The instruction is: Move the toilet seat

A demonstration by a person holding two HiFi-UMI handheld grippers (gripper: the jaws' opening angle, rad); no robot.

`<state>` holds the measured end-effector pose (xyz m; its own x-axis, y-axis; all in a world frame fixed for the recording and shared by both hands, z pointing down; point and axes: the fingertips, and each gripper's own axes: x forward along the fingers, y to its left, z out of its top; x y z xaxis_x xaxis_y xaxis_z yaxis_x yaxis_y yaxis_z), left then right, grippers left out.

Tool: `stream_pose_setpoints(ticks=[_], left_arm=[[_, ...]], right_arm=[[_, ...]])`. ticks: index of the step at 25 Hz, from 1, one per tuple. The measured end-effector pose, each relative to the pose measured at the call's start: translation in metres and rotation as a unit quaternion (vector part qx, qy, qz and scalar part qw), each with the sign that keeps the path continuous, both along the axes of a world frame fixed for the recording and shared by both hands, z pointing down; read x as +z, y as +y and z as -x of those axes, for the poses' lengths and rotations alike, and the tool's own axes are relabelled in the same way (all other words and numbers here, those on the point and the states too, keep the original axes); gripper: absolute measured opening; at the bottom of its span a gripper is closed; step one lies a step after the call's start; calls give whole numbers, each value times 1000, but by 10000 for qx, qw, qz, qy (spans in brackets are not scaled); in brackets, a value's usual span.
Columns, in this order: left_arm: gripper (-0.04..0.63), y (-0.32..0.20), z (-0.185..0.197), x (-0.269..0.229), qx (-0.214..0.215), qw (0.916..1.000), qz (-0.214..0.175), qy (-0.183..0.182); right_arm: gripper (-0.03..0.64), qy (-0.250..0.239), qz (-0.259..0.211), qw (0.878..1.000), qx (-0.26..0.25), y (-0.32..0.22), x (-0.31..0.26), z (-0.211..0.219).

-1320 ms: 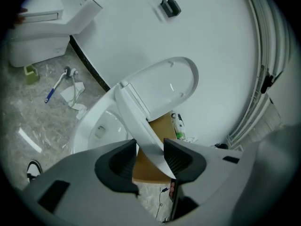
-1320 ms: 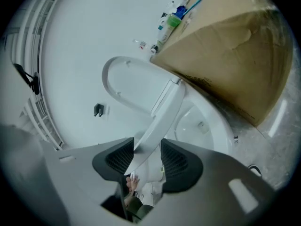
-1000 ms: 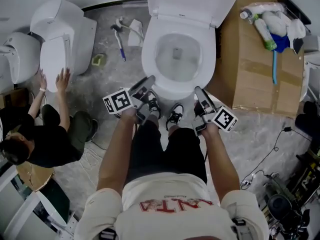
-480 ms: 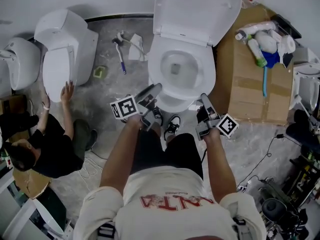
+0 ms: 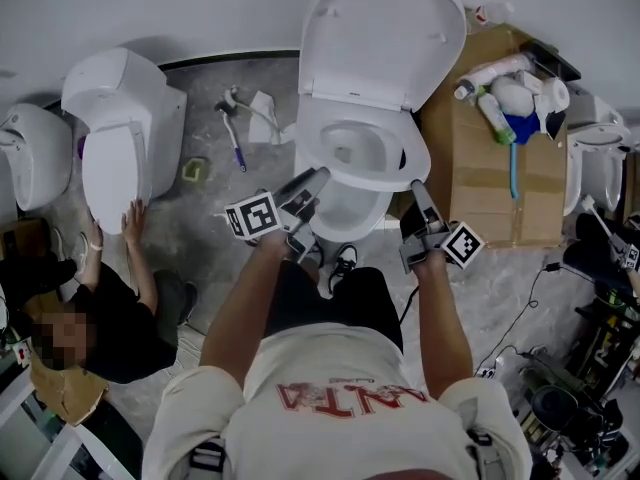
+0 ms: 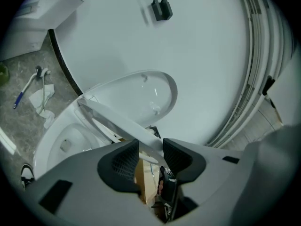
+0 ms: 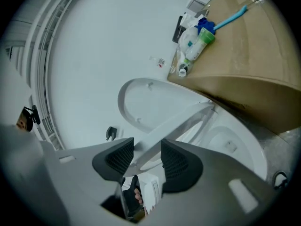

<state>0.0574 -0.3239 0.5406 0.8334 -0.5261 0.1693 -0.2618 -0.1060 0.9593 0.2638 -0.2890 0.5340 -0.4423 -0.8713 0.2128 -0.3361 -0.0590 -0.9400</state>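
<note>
Currently both grippers are on the job. Left gripper (image 6: 151, 150): jaws have just been closing, with the front left rim of the toilet seat (image 7: 181, 121) between the pads and pinched. Right gripper (image 7: 147, 155): clamped on the front right rim the same way. I take one grip per side so the ring comes up level and does not twist on its hinge.

Seat position: hinged at the back, front edge raised clear of the bowl (image 5: 345, 213), tilted partway, not yet against the lid (image 5: 385, 43). The lid stands open against the wall behind, so the seat has something to lean on.

Judgement: mid-lift. Next, both hands need to swing up and back together. Release only once the seat rests on the lid, otherwise it could drop onto the bowl.

Right of the toilet is a cardboard box (image 5: 490, 183) carrying cleaning bottles, apart from the swing.
</note>
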Motion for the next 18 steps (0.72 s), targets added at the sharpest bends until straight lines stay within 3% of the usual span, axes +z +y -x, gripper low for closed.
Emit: stream_pose_setpoints(ticks=[8, 18], left_arm=[[155, -46, -11, -26, 0, 9995, -234, 196], [155, -96, -19, -47, -288, 9990, -305, 157]], right_arm=[[160, -160, -442, 9984, 322, -46, -27, -13], [140, -452, -670, 9966, 169, -99, -47, -21]])
